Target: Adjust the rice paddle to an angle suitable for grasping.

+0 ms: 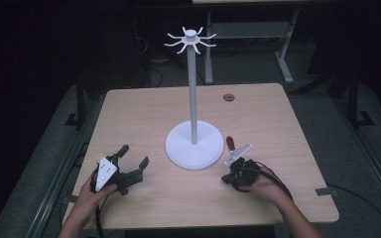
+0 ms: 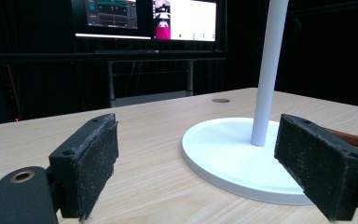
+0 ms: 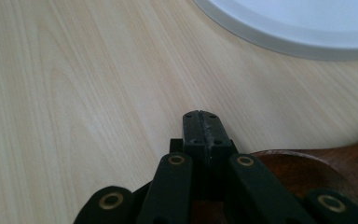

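Observation:
A white stand with a round base and a ring of hooks on top rises from the middle of the wooden table. My left gripper rests at the front left, open, nothing between its pads; it faces the base and pole. My right gripper sits at the front right of the base, its jaws pressed together. A dark brown wooden piece lies beside and under it, also seen as a brown stick past the base.
A round grommet hole sits near the table's far right edge. Beyond the table stand a desk frame and lit monitors. The table's left half and far side hold nothing else.

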### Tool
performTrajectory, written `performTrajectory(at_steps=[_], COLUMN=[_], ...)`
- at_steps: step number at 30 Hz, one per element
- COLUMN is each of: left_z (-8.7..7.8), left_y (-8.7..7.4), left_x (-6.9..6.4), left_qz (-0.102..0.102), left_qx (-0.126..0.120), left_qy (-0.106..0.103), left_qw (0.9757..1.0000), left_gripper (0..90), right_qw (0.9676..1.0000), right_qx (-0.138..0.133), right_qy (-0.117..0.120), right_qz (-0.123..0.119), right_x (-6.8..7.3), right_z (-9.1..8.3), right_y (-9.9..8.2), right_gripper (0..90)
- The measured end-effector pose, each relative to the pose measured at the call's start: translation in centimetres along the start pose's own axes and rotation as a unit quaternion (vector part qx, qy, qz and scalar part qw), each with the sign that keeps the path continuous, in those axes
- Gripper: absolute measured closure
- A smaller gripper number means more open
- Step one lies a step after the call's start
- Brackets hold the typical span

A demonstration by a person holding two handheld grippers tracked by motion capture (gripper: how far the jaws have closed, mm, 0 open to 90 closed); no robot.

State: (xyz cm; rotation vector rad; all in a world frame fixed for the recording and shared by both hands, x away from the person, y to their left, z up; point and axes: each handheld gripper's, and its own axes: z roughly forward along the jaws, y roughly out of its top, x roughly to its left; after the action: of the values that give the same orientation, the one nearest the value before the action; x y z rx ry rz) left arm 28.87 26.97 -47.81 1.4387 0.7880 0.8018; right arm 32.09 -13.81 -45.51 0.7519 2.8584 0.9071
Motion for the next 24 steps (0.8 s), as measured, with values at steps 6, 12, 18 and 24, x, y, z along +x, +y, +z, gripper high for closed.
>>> performTrajectory(at_steps=[6,12,18,24], left_z=[0.0,0.0,0.0,0.0], left_y=[0.0,0.0,0.0,0.0], left_x=[0.1,0.1,0.1,0.0], left_qz=[0.003,0.005,0.004,0.005], left_qx=[0.001,0.003,0.002,0.002], left_qy=[0.0,0.0,0.001,0.002], left_qw=[1.0,1.0,1.0,1.0], left_gripper=[13.0,13.0,13.0,13.0], right_qw=[0.9997,0.9991,0.9978,0.9961], right_qx=[-0.001,0.002,-0.001,-0.002], right_qy=[-0.005,-0.019,-0.034,-0.049], right_qz=[0.025,0.038,0.056,0.073], right_x=[-0.4,-1.1,-2.0,-3.0], right_z=[-0.8,-1.8,-2.8,-3.8], right_y=[-1.1,-2.3,-3.6,-5.0], right_gripper=[89.7,89.7,89.7,89.7])
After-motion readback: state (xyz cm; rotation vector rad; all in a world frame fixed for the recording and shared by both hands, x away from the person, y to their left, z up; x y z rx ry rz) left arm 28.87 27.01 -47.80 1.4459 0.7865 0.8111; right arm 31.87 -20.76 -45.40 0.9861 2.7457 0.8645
